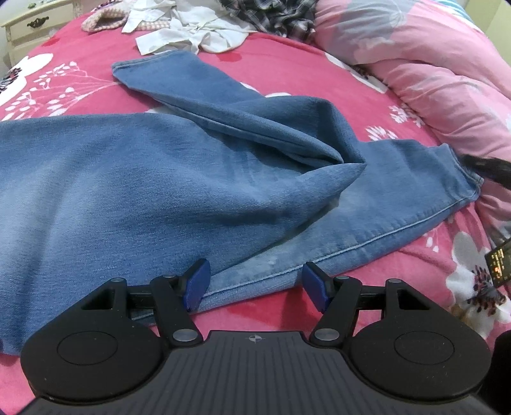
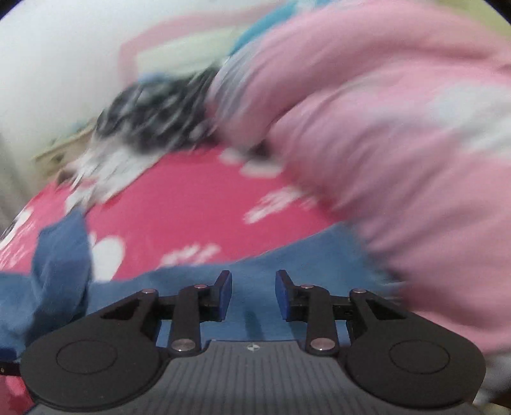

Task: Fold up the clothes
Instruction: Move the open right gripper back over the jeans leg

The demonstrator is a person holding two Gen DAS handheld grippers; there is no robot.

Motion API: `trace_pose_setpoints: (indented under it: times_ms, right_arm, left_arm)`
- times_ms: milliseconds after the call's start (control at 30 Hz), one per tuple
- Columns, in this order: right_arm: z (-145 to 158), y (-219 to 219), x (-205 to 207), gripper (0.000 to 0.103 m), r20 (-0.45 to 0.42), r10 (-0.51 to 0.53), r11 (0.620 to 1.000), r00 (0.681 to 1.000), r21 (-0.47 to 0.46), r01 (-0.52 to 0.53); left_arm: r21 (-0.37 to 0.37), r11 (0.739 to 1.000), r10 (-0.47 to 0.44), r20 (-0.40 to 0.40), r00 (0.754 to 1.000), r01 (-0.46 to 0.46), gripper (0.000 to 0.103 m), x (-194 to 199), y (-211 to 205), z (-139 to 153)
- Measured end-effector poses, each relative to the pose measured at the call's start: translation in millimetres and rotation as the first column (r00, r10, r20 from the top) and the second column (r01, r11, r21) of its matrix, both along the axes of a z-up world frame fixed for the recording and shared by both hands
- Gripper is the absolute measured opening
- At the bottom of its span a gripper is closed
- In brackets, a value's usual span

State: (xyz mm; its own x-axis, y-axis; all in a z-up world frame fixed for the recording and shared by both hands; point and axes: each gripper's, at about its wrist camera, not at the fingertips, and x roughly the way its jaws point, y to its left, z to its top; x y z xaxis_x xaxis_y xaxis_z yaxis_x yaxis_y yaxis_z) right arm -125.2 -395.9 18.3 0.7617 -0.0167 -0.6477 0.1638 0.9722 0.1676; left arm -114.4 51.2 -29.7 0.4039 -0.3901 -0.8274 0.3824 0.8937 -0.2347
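Note:
A pair of blue jeans (image 1: 134, 178) lies spread on the red flowered bed sheet (image 1: 287, 73). One leg is folded back over the other and points to the far left. My left gripper (image 1: 255, 285) is open just above the near seam of the jeans; the denim edge lies between and under its blue pads (image 1: 197, 285), which do not press on it. The right wrist view is blurred. In it my right gripper (image 2: 254, 292) is open over the denim (image 2: 255, 306) near the leg's hem, with nothing between its fingers. A dark blurred shape (image 1: 488, 166) shows past the hem at the right edge.
A pink quilt (image 1: 440, 73) is bunched along the right side of the bed. A white garment (image 1: 198, 35) and a dark checked one (image 1: 274, 16) lie in a heap at the far end. A cream drawer unit (image 1: 28, 25) stands beyond the bed's far left corner.

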Motion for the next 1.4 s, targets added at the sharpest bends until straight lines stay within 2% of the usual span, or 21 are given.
trace_pose_setpoints:
  times_ms: [67, 133, 200, 233, 267, 300, 433, 500, 567, 633, 700, 800, 833, 867, 900, 967, 1033, 1133, 1300, 1367, 1400]
  right_arm:
    - [-19.3, 0.5, 23.5, 0.027, -0.064, 0.04, 0.999, 0.997, 0.014, -0.039]
    - [-31.0, -16.4, 38.9, 0.023, -0.064, -0.007, 0.998, 0.998, -0.068, 0.003]
    - [-30.6, -47.0, 53.5, 0.018, -0.04, -0.094, 0.992, 0.995, -0.091, 0.09]
    - [-28.7, -61.1, 58.9, 0.011, -0.034, -0.129, 0.988, 0.991, -0.092, 0.125]
    - [-26.0, -64.3, 62.3, 0.005, -0.035, -0.136, 0.985, 0.99, -0.11, 0.132]
    - [-22.9, -62.5, 60.8, 0.006, -0.032, -0.135, 0.983, 0.99, -0.128, 0.129]
    - [-4.9, -37.8, 32.8, 0.018, 0.022, -0.086, 0.987, 0.996, -0.132, 0.088]
    - [1.3, -21.4, 13.7, 0.027, 0.051, 0.013, 0.996, 0.999, -0.093, -0.009]
    - [-8.5, -10.6, 9.2, 0.04, -0.008, 0.036, 0.99, 0.999, -0.139, -0.037]
    - [-19.2, -6.2, 9.8, 0.041, -0.082, 0.019, 0.984, 0.996, -0.176, -0.033]
    - [-13.0, -6.3, 14.9, 0.041, -0.094, 0.004, 0.993, 0.996, -0.119, -0.015]
    - [25.2, 27.2, 26.2, 0.043, -0.001, 0.153, 0.986, 0.988, -0.074, -0.152]
    - [38.1, 40.4, 30.5, 0.051, 0.028, 0.207, 0.976, 0.978, -0.069, -0.205]
    - [47.5, 53.5, 41.0, 0.06, 0.044, 0.274, 0.962, 0.961, -0.015, -0.273]
    - [52.7, 64.2, 56.0, 0.062, 0.049, 0.324, 0.944, 0.945, 0.047, -0.326]
    - [52.0, 78.6, 88.6, 0.065, 0.012, 0.385, 0.907, 0.923, 0.183, -0.38]
    - [43.6, 85.5, 126.0, 0.065, -0.056, 0.412, 0.874, 0.909, 0.306, -0.378]
    - [32.4, 97.7, 186.5, 0.065, -0.122, 0.436, 0.84, 0.892, 0.411, -0.355]
    - [20.6, 140.5, 259.7, 0.065, -0.187, 0.471, 0.829, 0.862, 0.428, -0.359]
    - [25.6, 169.0, 268.3, 0.065, -0.165, 0.523, 0.812, 0.836, 0.395, -0.429]
    - [27.0, 191.1, 272.6, 0.065, -0.151, 0.569, 0.791, 0.808, 0.368, -0.488]
  left_arm:
    - [0.008, 1.0, 0.004, 0.0, 1.0, -0.004, 0.064, -0.8, 0.9, 0.6]
    - [0.014, 1.0, 0.011, 0.0, 1.0, -0.011, 0.064, -1.5, 2.9, 1.1]
    - [0.018, 1.0, 0.016, -0.001, 1.0, -0.016, 0.064, -1.7, 4.8, 1.2]
    - [0.019, 1.0, 0.017, -0.003, 1.0, -0.017, 0.064, -1.5, 5.4, 0.9]
    - [0.021, 1.0, 0.016, -0.003, 1.0, -0.016, 0.064, -1.3, 5.4, 0.4]
    - [0.023, 1.0, 0.016, -0.004, 1.0, -0.016, 0.064, -1.0, 5.2, -0.1]
    - [0.023, 1.0, 0.019, -0.006, 1.0, -0.019, 0.064, -0.2, 5.6, -1.1]
    - [0.02, 1.0, 0.022, -0.006, 1.0, -0.022, 0.064, 0.2, 5.8, -1.1]
    - [0.014, 0.999, 0.028, -0.004, 1.0, -0.028, 0.064, 0.7, 6.5, -0.2]
    - [0.006, 0.999, 0.032, 0.001, 0.999, -0.032, 0.064, 1.0, 7.8, 1.9]
    - [0.001, 0.999, 0.034, 0.015, 0.999, -0.034, 0.064, 0.4, 9.8, 5.6]
    - [-0.012, 0.999, 0.034, 0.043, 0.998, -0.033, 0.064, -1.6, 14.8, 12.5]
    - [-0.018, 0.999, 0.034, 0.047, 0.998, -0.033, 0.064, -1.6, 16.3, 13.5]
    - [-0.023, 0.999, 0.038, 0.048, 0.998, -0.037, 0.064, -1.5, 17.8, 14.0]
    - [-0.028, 0.999, 0.043, 0.048, 0.998, -0.041, 0.064, -1.2, 19.0, 13.8]
    - [-0.034, 0.998, 0.051, 0.049, 0.998, -0.049, 0.064, -0.8, 20.8, 13.0]
    - [-0.034, 0.998, 0.057, 0.051, 0.997, -0.055, 0.064, -0.4, 22.9, 12.1]
    - [-0.041, 0.997, 0.064, 0.046, 0.997, -0.062, 0.064, 1.4, 26.1, 9.7]
    - [-0.055, 0.996, 0.072, 0.027, 0.997, -0.071, 0.064, 4.3, 32.9, 3.9]
    - [-0.065, 0.995, 0.073, 0.02, 0.997, -0.072, 0.064, 4.9, 35.3, 1.8]
    - [-0.071, 0.995, 0.074, 0.017, 0.997, -0.072, 0.064, 5.4, 36.2, 0.9]
